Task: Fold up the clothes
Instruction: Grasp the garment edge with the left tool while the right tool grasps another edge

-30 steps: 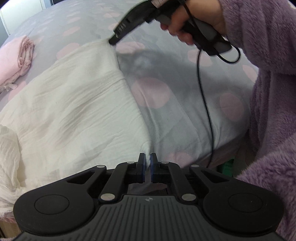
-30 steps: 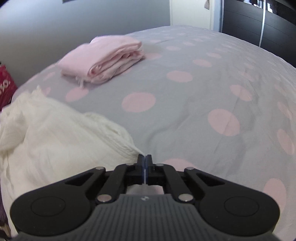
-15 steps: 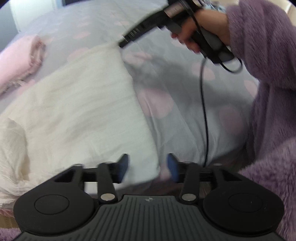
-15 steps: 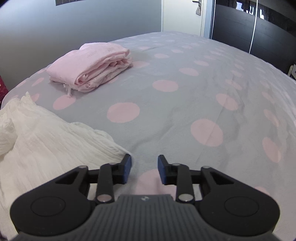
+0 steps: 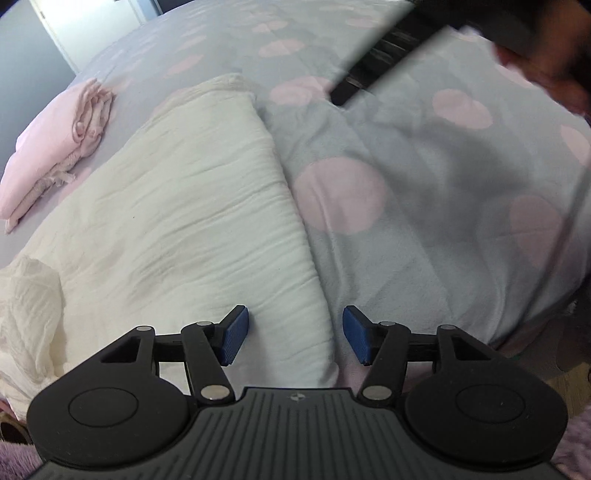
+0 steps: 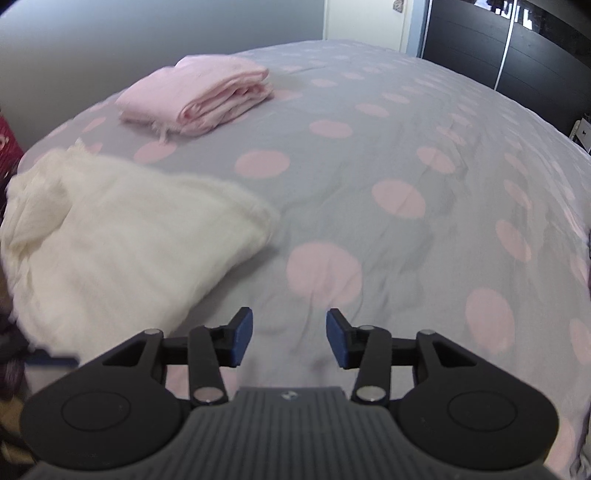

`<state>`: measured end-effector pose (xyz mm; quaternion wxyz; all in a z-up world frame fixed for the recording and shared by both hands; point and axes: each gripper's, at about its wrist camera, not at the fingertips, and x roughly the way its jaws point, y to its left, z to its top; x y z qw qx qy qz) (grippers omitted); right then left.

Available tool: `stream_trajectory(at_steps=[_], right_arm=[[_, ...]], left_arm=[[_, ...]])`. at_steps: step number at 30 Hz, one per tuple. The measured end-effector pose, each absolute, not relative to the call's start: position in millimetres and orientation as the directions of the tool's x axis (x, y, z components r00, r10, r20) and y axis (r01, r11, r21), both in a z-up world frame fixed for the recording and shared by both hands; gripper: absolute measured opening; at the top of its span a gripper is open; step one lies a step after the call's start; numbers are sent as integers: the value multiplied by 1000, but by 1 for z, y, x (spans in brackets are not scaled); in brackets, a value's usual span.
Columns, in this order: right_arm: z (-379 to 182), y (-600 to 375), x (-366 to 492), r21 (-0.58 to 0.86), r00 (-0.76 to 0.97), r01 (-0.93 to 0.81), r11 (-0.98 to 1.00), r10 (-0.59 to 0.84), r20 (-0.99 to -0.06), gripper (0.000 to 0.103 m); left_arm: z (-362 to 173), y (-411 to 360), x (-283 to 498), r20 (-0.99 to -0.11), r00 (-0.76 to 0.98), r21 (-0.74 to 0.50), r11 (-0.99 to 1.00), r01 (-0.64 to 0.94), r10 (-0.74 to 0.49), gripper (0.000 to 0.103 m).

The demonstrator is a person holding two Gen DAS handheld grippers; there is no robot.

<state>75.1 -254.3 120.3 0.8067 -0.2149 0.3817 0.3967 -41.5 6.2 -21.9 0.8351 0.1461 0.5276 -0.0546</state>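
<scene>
Home bedroom. A bed (image 6: 406,155) is filling both views, wearing a grey cover with pink dots. A folded pink garment (image 6: 195,98) is lying on its far left part, a cream garment (image 5: 177,221) is spreading over the near left. A dark wardrobe (image 6: 498,40) is standing at far right, a pale door (image 6: 364,22) beside it, a grey wall (image 6: 110,44) running far left.
</scene>
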Motion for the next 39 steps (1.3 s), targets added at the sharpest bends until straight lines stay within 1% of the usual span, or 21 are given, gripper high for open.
stream_trajectory(at_steps=[1,3,4,6,7,9,12,14,16,19,22,25,27,30,35,39], right_arm=[[118,-259,65,-56,387,-815,577,470,-793,52],[111,-266,43,-99,380,-845,526,459,-803,55],[107,-271,32,-119,374,-861,495,456,-808,57],[99,-279,13,-156,364,-888,432,455,-812,57],[95,-283,5,-175,362,-899,401,454,-814,58],[90,-290,-6,-205,365,-908,365,448,-816,60],[88,-299,-11,-233,378,-909,347,446,-812,65],[90,-302,-11,-257,397,-904,341,447,-802,65],[94,-302,-11,-297,425,-897,326,455,-782,68],[98,-297,-14,-383,467,-884,268,481,-742,70],[99,-287,-18,-507,504,-849,148,513,-695,71],[95,-276,-19,-625,521,-780,-9,544,-658,75],[94,-267,-17,-678,520,-728,-99,564,-641,76],[97,-251,-9,-717,478,-665,-209,619,-624,77],[81,-226,7,-773,402,-511,-376,690,-602,79],[59,-205,23,-827,361,-374,-421,755,-547,79]], left_arm=[[-22,8,-40,-897,437,182,955,235,64,54],[-21,11,-38,-897,435,183,958,219,72,40],[-21,13,-36,-898,434,182,960,211,75,38],[-20,18,-34,-902,427,167,966,199,68,28],[-19,19,-34,-903,424,161,967,198,64,25],[-15,22,-35,-907,419,142,971,194,49,11],[-5,35,-34,-913,408,67,987,143,3,9],[3,48,-33,-915,403,3,996,91,-34,9],[11,60,-32,-910,411,-27,998,59,-49,9],[22,76,-30,-901,429,-66,998,23,-69,9],[27,88,-31,-894,438,-105,995,-2,-93,9],[28,98,-32,-887,444,-148,989,-20,-124,9],[29,103,-33,-881,452,-172,985,-29,-141,9],[33,111,-38,-868,467,-210,977,-34,-171,9],[36,120,-42,-848,481,-268,963,-28,-222,8],[38,127,-44,-833,490,-305,952,-23,-255,8]])
